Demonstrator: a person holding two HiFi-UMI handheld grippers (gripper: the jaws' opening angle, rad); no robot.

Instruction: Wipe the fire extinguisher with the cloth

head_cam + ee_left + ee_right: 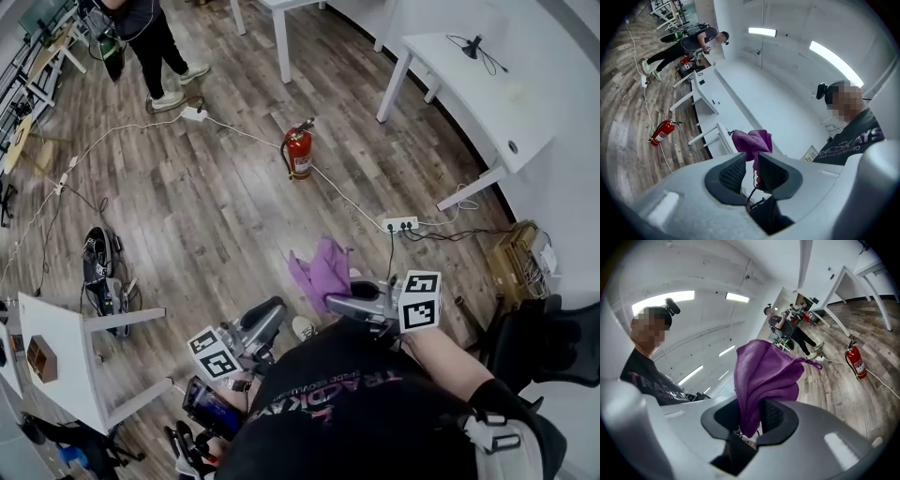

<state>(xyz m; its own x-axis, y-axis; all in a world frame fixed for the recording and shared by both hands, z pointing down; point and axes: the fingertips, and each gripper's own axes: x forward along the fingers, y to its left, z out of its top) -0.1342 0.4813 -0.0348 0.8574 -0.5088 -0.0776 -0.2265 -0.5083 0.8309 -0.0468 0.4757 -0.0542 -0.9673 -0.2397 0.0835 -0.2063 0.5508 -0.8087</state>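
A white cable (347, 197) is crossing the floor (234, 216) by the fire extinguisher (298, 153). Both are pointing level: the right tool (330, 302) is gripping the cloth (322, 267), the left tool (279, 311) is gaping narrowly.

I wear a black T-shirt (347, 403) with pinkish lettering across the chest. My left gripper (270, 314) and right gripper (334, 302) are grey plastic shells with black ribbed pads (731, 172), each carrying a white cube (419, 300) of black square markers.
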